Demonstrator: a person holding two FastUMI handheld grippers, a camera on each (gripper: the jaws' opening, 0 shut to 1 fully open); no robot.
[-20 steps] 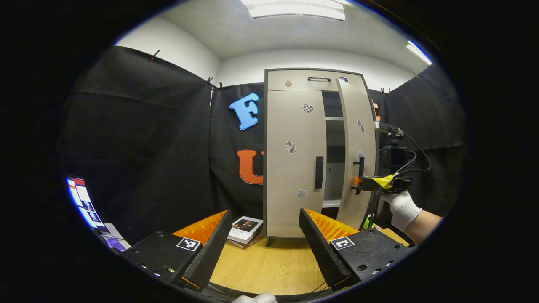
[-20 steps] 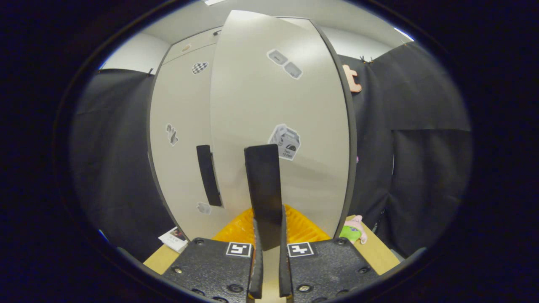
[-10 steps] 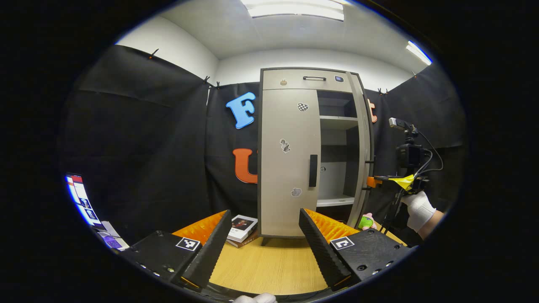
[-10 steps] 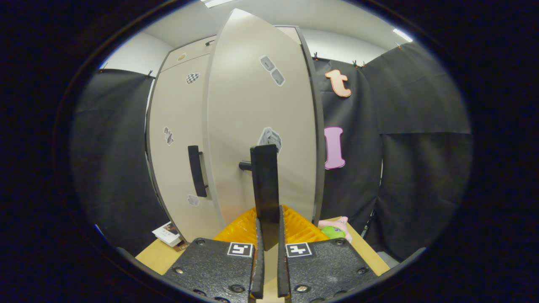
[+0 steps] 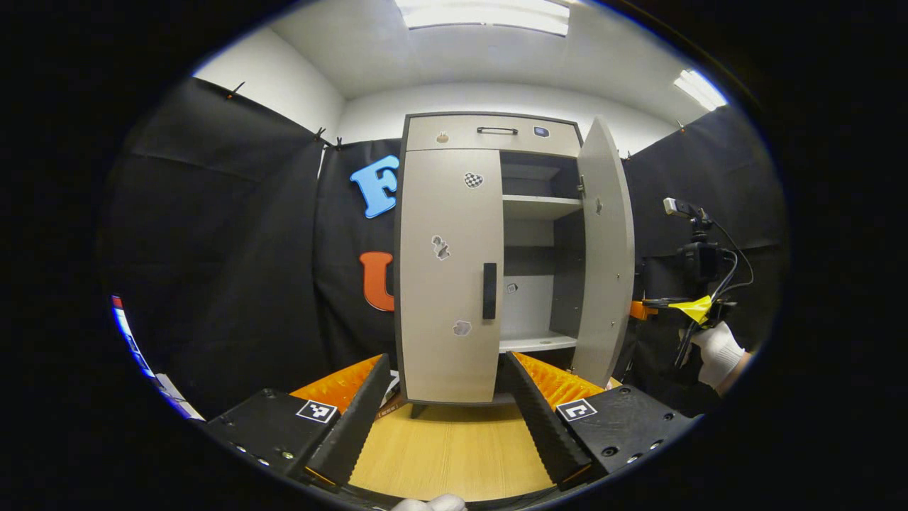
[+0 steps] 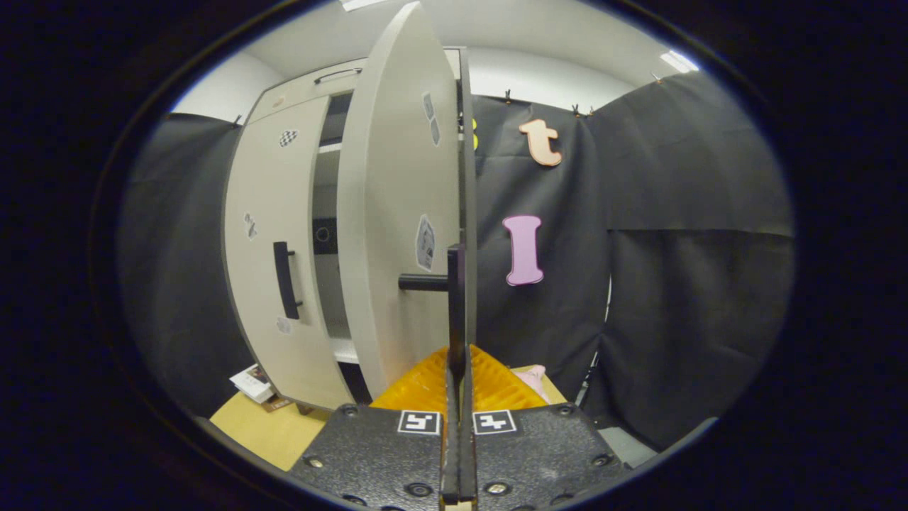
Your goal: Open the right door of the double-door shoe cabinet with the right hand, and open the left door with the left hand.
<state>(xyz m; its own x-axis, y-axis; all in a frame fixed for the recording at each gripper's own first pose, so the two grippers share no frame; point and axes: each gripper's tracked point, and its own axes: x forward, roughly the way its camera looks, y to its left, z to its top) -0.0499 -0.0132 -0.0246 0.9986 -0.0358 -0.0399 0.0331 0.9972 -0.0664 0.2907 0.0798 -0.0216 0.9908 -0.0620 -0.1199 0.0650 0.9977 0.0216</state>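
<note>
Shoe cabinet (image 5: 454, 270) stands ahead of my left gripper (image 5: 447, 415) on the pale wood-grain desk (image 5: 447, 454): a tall, smooth beige box with dark edges and a small dark pull on the top drawer. Its left door (image 5: 443, 277) is shut, flat and matte, carrying small stickers too small for me to read and a black bar handle (image 5: 489, 291). My left gripper's ribbed black fingers with orange backing are spread wide, holding nothing, well short of that handle. The right door (image 6: 397, 227) is swung wide open, showing pale shelves inside. My right gripper (image 6: 457, 397) has its fingers pressed nearly together on the right door's handle (image 6: 454, 298), a thin black bar on a round post, directly ahead and touching.
</note>
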